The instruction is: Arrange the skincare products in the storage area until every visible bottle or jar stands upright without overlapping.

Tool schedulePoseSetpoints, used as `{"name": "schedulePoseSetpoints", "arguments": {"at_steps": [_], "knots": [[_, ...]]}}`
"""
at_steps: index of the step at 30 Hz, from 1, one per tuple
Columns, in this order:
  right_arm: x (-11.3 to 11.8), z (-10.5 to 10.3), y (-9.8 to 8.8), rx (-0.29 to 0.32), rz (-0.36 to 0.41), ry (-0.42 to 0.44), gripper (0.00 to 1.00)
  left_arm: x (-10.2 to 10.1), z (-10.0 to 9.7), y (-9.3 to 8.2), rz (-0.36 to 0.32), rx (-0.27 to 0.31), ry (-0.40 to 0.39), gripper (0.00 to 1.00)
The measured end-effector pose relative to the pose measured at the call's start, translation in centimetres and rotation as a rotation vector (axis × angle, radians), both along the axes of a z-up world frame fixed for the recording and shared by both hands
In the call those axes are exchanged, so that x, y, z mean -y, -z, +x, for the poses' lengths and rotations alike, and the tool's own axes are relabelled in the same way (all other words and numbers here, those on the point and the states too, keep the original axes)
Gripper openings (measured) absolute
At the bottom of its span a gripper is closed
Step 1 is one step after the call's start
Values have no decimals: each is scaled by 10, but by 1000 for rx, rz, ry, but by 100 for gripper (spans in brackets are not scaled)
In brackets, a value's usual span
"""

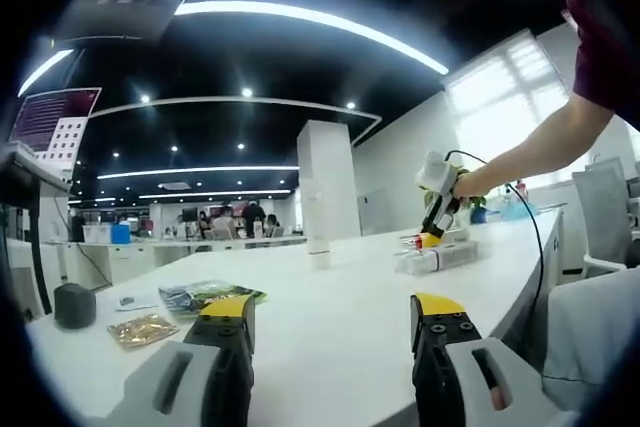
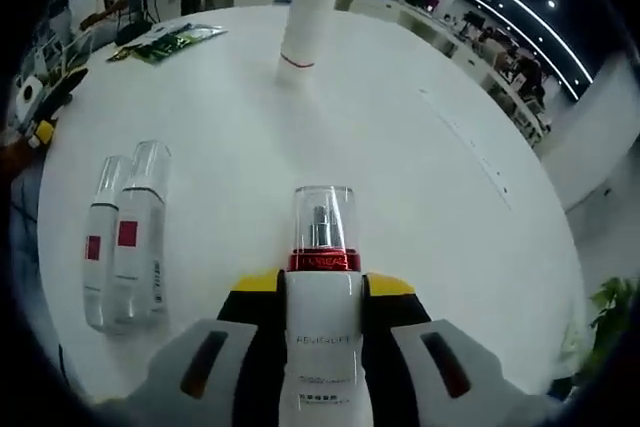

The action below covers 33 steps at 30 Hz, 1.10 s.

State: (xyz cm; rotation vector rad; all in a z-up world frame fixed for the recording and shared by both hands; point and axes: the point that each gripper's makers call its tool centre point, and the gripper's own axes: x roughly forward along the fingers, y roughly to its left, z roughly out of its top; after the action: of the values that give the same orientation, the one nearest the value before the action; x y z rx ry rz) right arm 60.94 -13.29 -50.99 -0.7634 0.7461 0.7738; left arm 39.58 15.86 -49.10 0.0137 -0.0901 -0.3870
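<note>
My right gripper is shut on a white pump bottle with a red band and a clear cap, held just above the white table. Two clear bottles with red labels lie side by side on the table to its left. A tall white bottle stands upright farther off. In the left gripper view, my left gripper is open over the table near its edge, with nothing between the jaws. Far across the table, the right gripper hangs over the lying bottles, and the tall white bottle stands mid-table.
Green printed packets and a gold packet lie at the table's left, beside a grey block. The packets also lie beyond the bottles. A person's arm holds the right gripper. Chairs stand at the right.
</note>
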Motion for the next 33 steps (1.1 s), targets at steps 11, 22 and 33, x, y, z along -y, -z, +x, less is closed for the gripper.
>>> {"name": "schedulePoseSetpoints", "arguments": {"at_steps": [11, 22, 33], "knots": [[5, -1, -3, 47, 3, 10, 26, 0, 0, -1, -12, 3, 0, 65], [14, 2, -26, 132, 122, 38, 26, 0, 0, -1, -7, 5, 6, 65], [21, 5, -59, 222, 335, 113, 25, 1, 0, 1, 4, -2, 6, 65]]}}
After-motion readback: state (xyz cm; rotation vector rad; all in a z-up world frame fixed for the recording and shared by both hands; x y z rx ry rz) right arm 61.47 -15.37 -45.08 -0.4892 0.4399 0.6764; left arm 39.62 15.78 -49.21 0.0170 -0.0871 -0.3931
